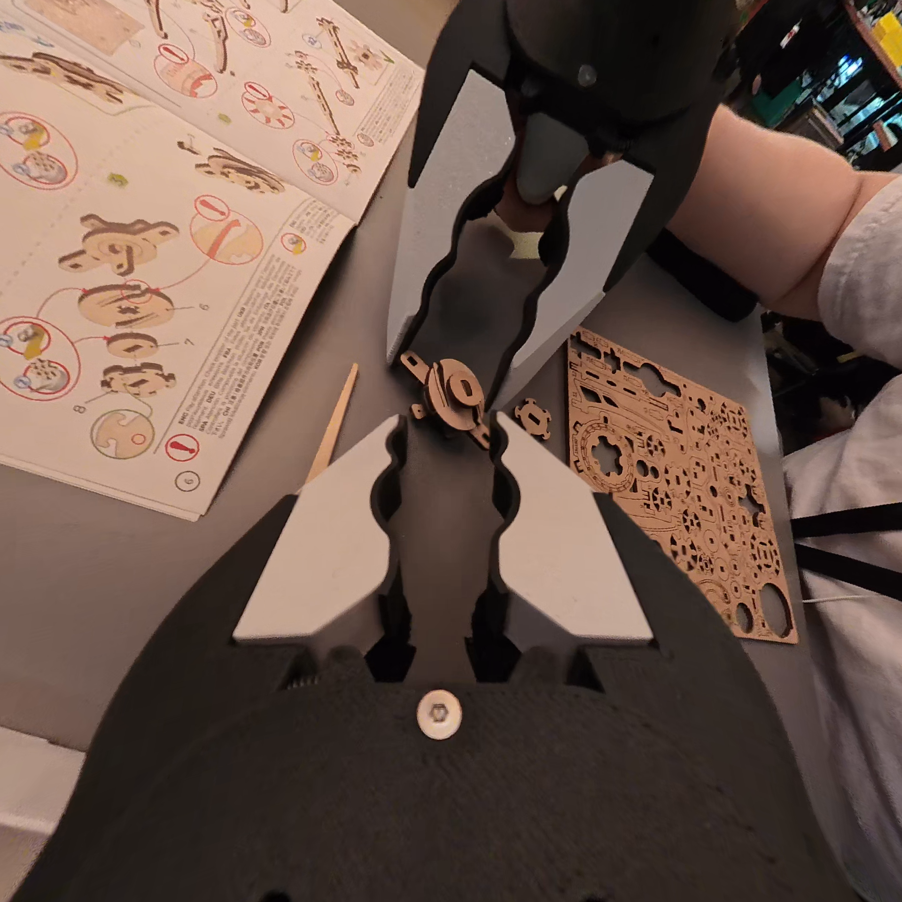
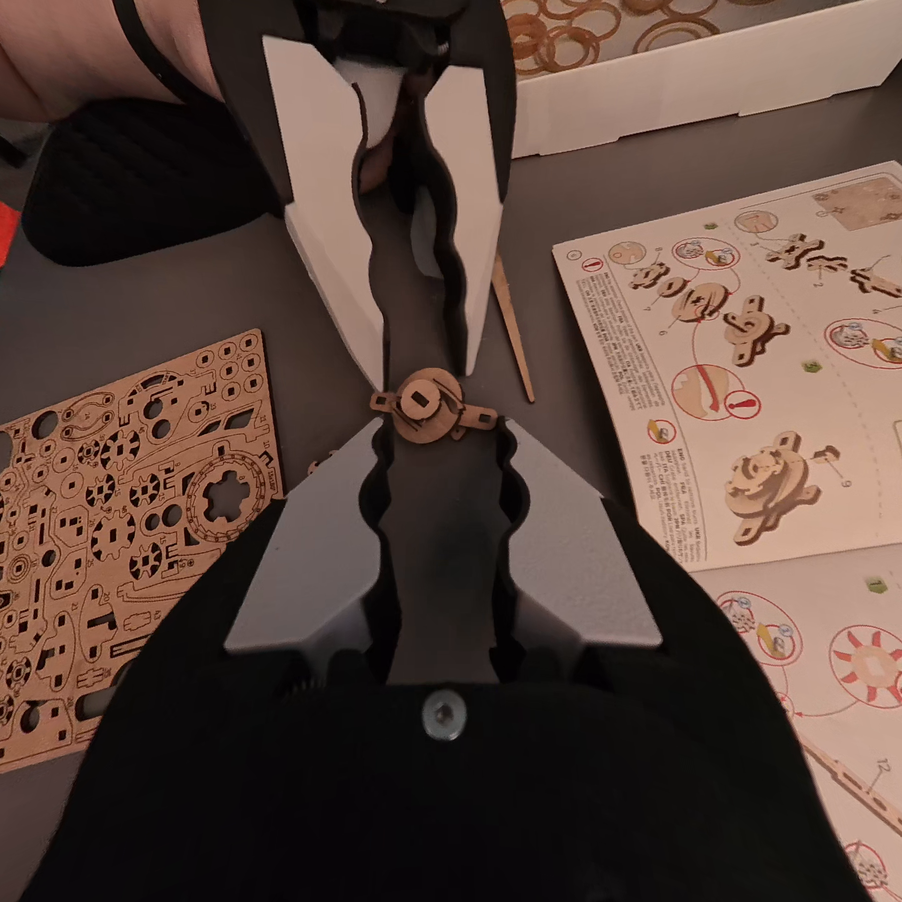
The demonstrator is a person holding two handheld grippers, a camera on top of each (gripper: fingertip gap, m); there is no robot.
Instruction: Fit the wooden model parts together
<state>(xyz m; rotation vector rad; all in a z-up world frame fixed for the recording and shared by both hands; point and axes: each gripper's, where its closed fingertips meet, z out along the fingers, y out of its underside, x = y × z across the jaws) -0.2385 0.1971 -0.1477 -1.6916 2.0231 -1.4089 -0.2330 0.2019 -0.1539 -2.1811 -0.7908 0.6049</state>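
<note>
- My left gripper (image 1: pixel 446 422) sits nearest in the left wrist view, jaws spread wide and holding nothing; its tips flank the near side of the wooden subassembly (image 1: pixel 451 402) without clamping it.
- The subassembly, a stack of discs on a slotted cross-arm, is on the grey desk (image 1: pixel 122 585) mid-surface, directly between the two grippers. I cannot tell whether it rests flat or is propped on a fingertip.
- Just beside it, toward the sheet, lies a loose small gear-shaped disc (image 1: pixel 533 418), probably the next piece to go on.
- My right gripper (image 2: pixel 441 429) is likewise spread, nothing in it. Its right fingertip (image 2: pixel 507 429) looks to be touching the end of the cross-arm; contact is not certain.
- A thin wooden stick (image 1: pixel 334 427) lies on the desk on the manual side of the subassembly.
- The laser-cut parts sheet (image 1: pixel 683 483) lies flat toward the desk edge by the person's forearm (image 1: pixel 761 229); the open instruction manual (image 1: pixel 161 244) is on the opposite side.
- Farthest back in the right wrist view, a white cardboard box (image 2: pixel 634 88) of wooden rings.
- Risks, my judgement: closing either gripper on the thin cross-arm could snap it or twist the stack apart; both sets of tips crowd one small piece, so they may collide; a nudge could skid the loose disc under the sheet.
</note>
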